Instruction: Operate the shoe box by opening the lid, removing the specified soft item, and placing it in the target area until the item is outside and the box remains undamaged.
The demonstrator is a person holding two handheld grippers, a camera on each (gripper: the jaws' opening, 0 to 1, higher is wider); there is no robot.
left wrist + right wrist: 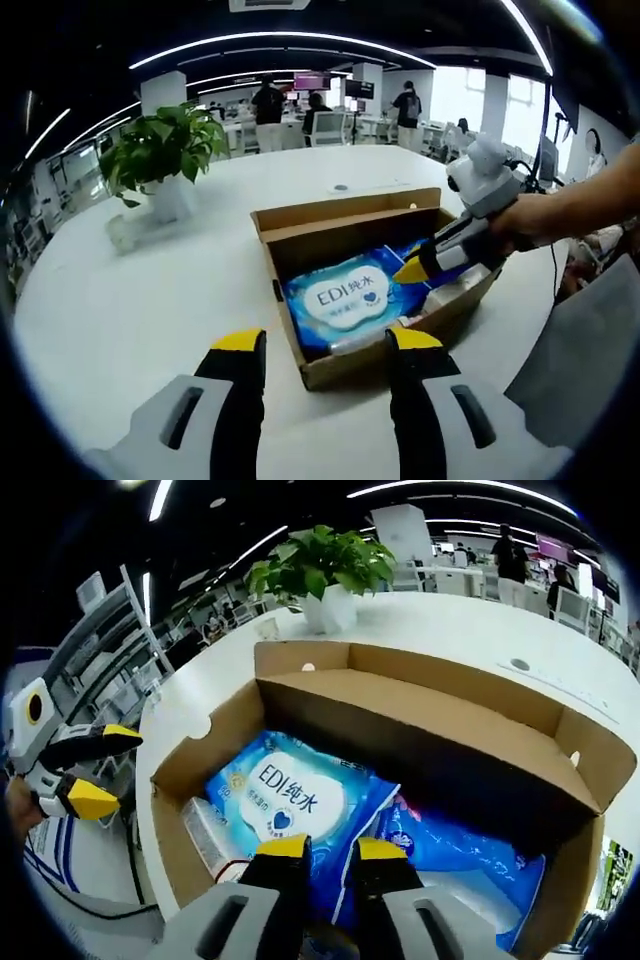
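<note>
Two tongs are in play on my round white worktop [130, 300], and the cardboard shoe box [345, 225] sits open near its middle, lid flap standing up along the far side. From the left gripper view, my left tongs [325, 345] hang just short of the box's near wall, jaws spread wide with nothing between them. My right tongs [425, 262] reach in over the box's right-hand side with a hand [520, 225] behind them, yellow tips down among the contents.

Inside the box lies the soft item, a blue wipes pack [345, 295] with a white label, flat against the near-left part of the bottom. A clear wrapped packet [365, 340] is tucked between the pack and the box's near wall, and another blue bag [450, 845] lies beside it toward the right-hand end.

In the right gripper view, the right tongs [325, 850] have their jaws drawn narrow, tips resting on the edge of the wipes pack [285, 795]; I cannot tell whether they actually pinch the wrapper. A potted plant [160, 150] stands toward the worktop's far-left edge, well apart from the box.
</note>
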